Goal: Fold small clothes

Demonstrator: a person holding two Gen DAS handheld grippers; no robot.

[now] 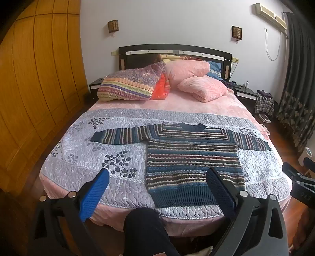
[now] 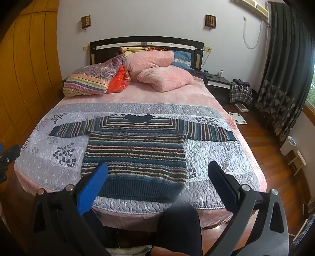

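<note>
my left tool (image 1: 157, 189) spread wide, my right tool (image 2: 157, 183) wide too, both empty above the bed's foot, striped blue knit sweater (image 2: 135, 157) flat, sleeves outstretched, on the lilac quilted bedspread (image 2: 212, 157)

Premises: a bedroom in a private home. A double bed (image 2: 226, 98) with a dark headboard (image 2: 146, 42) stands against a pale wall, covered by a lilac quilted bedspread (image 2: 212, 157) over pink bedding, with several pillows (image 2: 165, 78) stacked at the head. Dark nightstands (image 2: 218, 82) flank the bed. Two small wall lamps (image 2: 210, 20) hang above the headboard. A wooden wardrobe (image 1: 39, 78) fills the left wall. Dark patterned curtains (image 2: 281, 78) cover a window on the right. An air-conditioning unit (image 1: 271, 15) is mounted high on the wall. Flooring is wood; a bathroom scale (image 2: 238, 118) lies on it.
</note>
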